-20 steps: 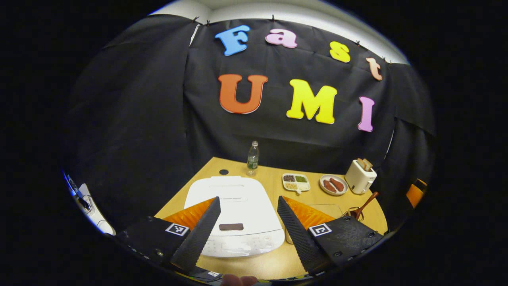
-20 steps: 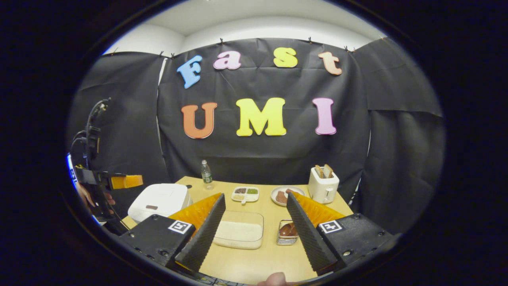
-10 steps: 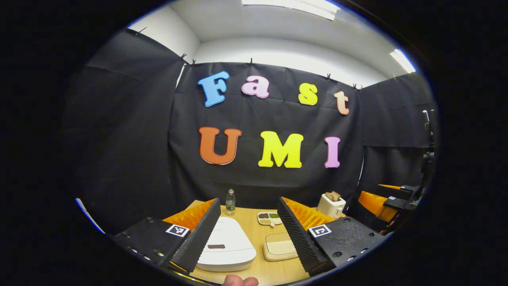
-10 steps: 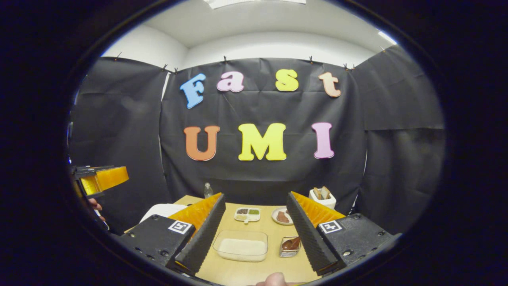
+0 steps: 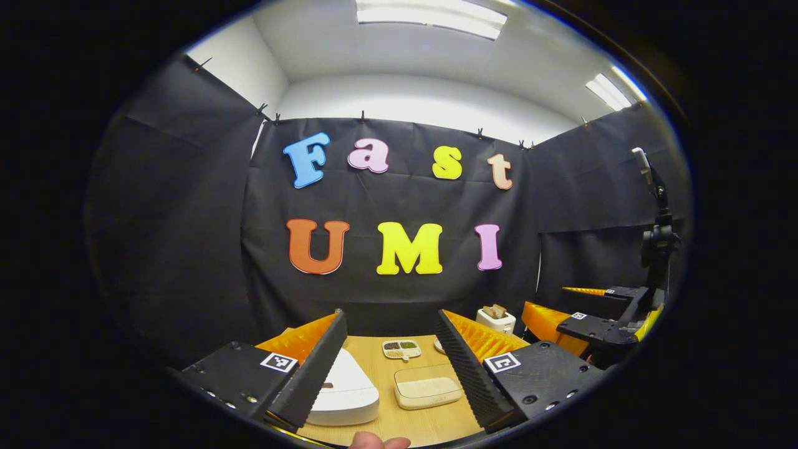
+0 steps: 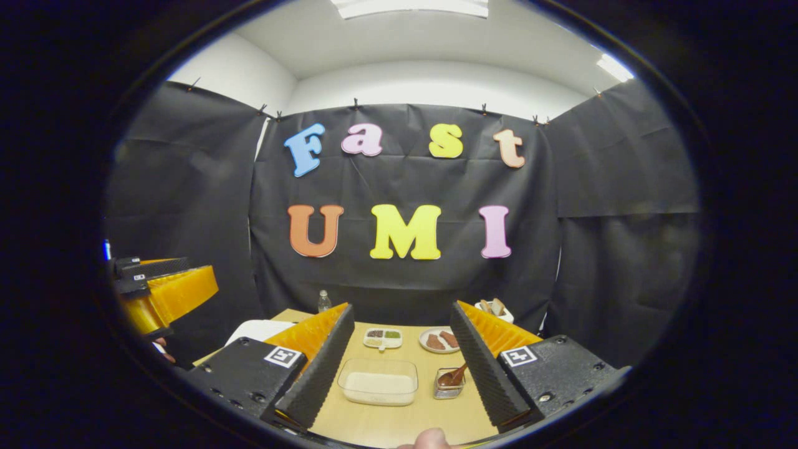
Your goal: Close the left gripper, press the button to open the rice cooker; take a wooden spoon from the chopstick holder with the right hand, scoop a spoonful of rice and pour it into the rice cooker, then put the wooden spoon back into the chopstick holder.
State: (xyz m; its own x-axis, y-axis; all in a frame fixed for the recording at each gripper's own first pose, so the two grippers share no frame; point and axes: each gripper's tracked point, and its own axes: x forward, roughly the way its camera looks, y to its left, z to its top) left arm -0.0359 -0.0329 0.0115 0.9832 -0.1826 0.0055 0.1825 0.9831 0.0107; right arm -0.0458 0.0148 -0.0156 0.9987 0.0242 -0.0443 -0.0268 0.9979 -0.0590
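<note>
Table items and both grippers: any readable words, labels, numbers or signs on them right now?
None can be read.
Water bottle: label too small and blurred.
Square black-and-white markers on the left gripper and right gripper: patterns, no words.
Rice cooker: no legible print.

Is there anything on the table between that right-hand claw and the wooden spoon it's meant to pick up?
Nothing visible blocks it. In the right gripper view, the open right gripper hangs above the table's near edge, and the wooden spoon stands in the chopstick holder just ahead, with the rice container beside it, off to the left.
</note>
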